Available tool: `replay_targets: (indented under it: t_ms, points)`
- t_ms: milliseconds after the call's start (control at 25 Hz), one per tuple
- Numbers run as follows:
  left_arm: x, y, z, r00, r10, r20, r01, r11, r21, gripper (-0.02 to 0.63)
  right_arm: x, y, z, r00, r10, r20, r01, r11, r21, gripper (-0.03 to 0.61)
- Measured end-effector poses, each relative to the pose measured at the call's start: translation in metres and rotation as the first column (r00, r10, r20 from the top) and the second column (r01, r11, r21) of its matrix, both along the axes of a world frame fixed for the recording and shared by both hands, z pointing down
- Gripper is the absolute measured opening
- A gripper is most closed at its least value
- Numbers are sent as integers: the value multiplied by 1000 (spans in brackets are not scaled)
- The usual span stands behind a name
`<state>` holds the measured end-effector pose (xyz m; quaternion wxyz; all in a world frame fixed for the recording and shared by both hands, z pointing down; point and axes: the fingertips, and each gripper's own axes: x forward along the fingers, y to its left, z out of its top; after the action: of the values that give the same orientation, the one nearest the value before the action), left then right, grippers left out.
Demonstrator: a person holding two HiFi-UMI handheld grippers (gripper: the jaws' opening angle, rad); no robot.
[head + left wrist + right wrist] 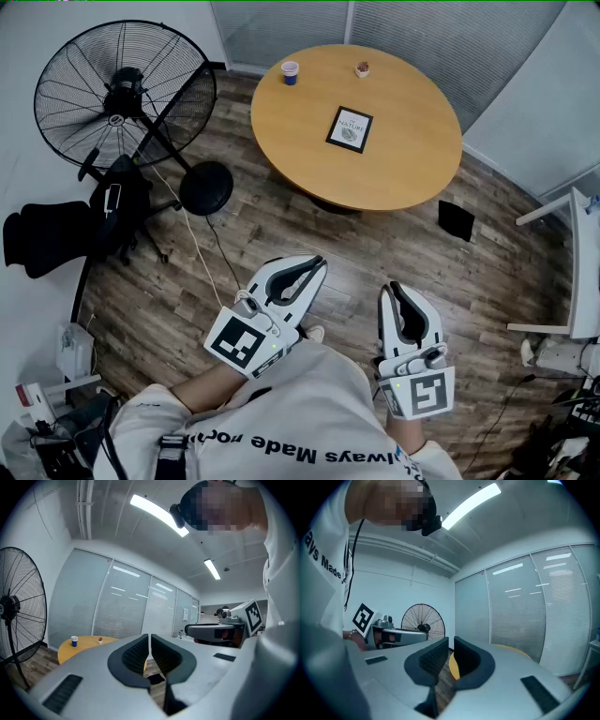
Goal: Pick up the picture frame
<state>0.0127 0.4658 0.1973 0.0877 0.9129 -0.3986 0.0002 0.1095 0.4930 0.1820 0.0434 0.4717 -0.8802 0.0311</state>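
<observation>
The head view shows the picture frame (350, 129) lying flat near the middle of the round worktop (412, 159), well apart from the left gripper (309, 267) and right gripper (394, 292), both held close to the body. I judge the approach comes first: step in, spread one pair of jaws, and take the frame by an edge (lying flat, it offers little else). The left gripper view shows its jaws pressed together on nothing; the right gripper view shows its jaws all but together, likewise empty.

Bright ceiling strip lights (157, 513); sharp focus; fisheye distortion, dark corners.
</observation>
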Motion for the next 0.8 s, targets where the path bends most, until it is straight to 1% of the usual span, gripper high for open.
replay_targets:
  t_ms: [120,280,440,800]
  points:
    - [0,-8,-2,1000,-2,-5,2,1000,7,40,0,-8,0,1000,3,0,-3,1000,0,57]
    - [-7,-20,-1,1000,-3,2,3,1000,6,40,-2,-22,-3,999,23,30,-23,1000,7,57]
    - [-13,-42,-1,1000,-3,5,3,1000,6,40,-5,-45,-3,999,30,29,-31,999,9,57]
    - [-36,-89,-3,1000,-2,-4,2,1000,-4,40,-26,-93,-8,999,36,31,-36,999,6,57]
